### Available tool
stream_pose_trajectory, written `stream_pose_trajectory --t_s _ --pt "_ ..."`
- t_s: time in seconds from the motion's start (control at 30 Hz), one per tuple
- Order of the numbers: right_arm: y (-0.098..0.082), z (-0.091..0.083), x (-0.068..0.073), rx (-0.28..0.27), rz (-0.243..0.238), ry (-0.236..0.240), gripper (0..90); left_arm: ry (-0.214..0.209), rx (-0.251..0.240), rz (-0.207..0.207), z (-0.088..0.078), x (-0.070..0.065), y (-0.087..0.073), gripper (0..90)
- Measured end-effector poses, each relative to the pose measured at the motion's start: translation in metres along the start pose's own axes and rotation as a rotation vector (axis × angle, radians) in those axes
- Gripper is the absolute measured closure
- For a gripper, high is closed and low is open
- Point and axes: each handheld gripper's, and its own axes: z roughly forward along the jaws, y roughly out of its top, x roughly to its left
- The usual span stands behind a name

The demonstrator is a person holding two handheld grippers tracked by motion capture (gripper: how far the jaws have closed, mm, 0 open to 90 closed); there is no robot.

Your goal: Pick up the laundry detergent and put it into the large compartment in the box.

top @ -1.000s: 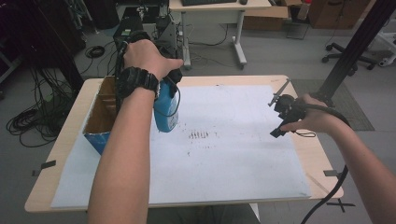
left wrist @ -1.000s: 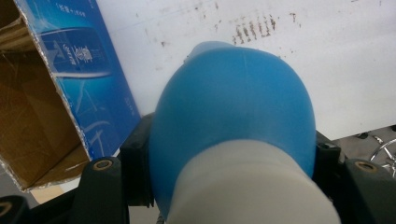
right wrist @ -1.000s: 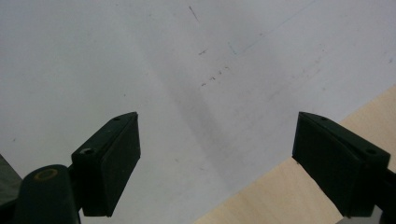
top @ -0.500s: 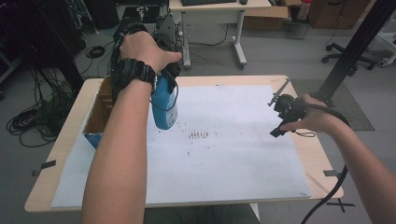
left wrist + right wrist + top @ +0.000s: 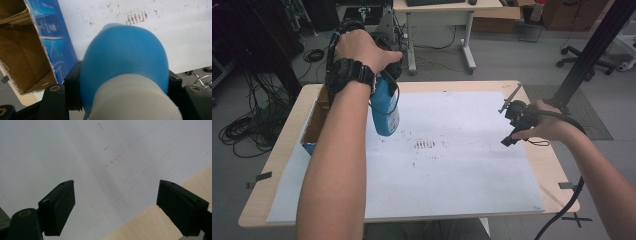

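The left tool (image 5: 384, 75) has raised the blue bottle (image 5: 385, 107), clamped between its jaws, higher above the desk (image 5: 532, 165), beside the open box (image 5: 30, 50). The right tool (image 5: 514, 122) stays open, empty.

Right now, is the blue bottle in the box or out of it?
Out. The left tool holds the blue bottle in the air beside the open cardboard box, over the white sheet.

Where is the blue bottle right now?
In the high view the blue bottle hangs above the white sheet at the table's left, clamped in the left gripper, just right of the open box.
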Motion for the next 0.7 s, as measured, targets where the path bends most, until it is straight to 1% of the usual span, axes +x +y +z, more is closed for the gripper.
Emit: stream_pose_trajectory --t_s 0.27,0.37,0.57,0.67,0.7 --pt "0.002 0.000 0.001 0.001 -0.007 -0.001 15.2 0.001 -0.008 -0.021 -0.004 0.008 0.000 37.3" --pt "0.002 0.000 0.000 -0.002 -0.007 -0.002 15.2 0.001 -0.012 -0.031 -0.006 0.011 -0.001 37.3" --pt "0.001 -0.001 -0.002 -0.004 -0.002 -0.002 15.2 -0.013 -0.021 -0.050 -0.009 0.020 -0.003 37.3" --pt "0.001 -0.001 -0.003 -0.005 -0.001 -0.001 15.2 -0.010 -0.022 -0.059 -0.011 0.024 -0.004 37.3" --pt "0.001 -0.001 -0.003 -0.006 0.000 -0.002 15.2 -0.010 -0.024 -0.068 -0.013 0.026 -0.005 37.3"
